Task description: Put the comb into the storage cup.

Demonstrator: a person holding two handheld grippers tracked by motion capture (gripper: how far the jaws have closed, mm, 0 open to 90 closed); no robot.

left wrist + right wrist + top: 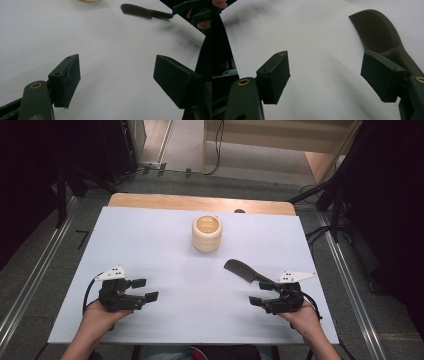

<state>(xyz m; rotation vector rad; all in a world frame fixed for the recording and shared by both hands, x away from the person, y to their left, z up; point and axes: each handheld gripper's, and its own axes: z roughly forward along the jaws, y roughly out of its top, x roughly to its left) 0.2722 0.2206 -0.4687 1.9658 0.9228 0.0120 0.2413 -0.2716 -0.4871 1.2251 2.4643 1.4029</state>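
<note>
Comb (243, 271): dark, flat on white table (165, 245), right side, nearest thing to R gripper (264, 294). Handle end runs toward and under that gripper; toothed end points away, toward table centre. In right gripper view the comb (377, 32) lies ahead and to the right, handle passing beside/under the right-hand jaw, so not yet between the jaws.

R gripper: jaws spread wide, nothing held, resting low near table's near edge.
L gripper (141, 289): likewise released, jaws apart, empty, well apart from comb. In left gripper view (117, 75) bare table between the jaws; comb (136, 10) seen far off.

Farther back: beige ribbed cup (207, 233), upright, mouth open, mid-table, apart from comb tip.

Step judged in hand: pickup of comb by R gripper, cup the likely destination.

Notes for doing it well:
- Gripper to be shifted sideways until handle sits centred between jaws; at present it is offset to one side.
- Handle to be taken, not teeth; the teeth are thin and prob. flex.
- Comb lies flat and low, so jaws must be brought down nearly to tabletop, straddling handle across its narrow width, before closing.
- Closure slow; a thin flat item may skid or tip if only one jaw contacts first.
- L gripper can be kept idle, or used to steady cup if needed.
</note>
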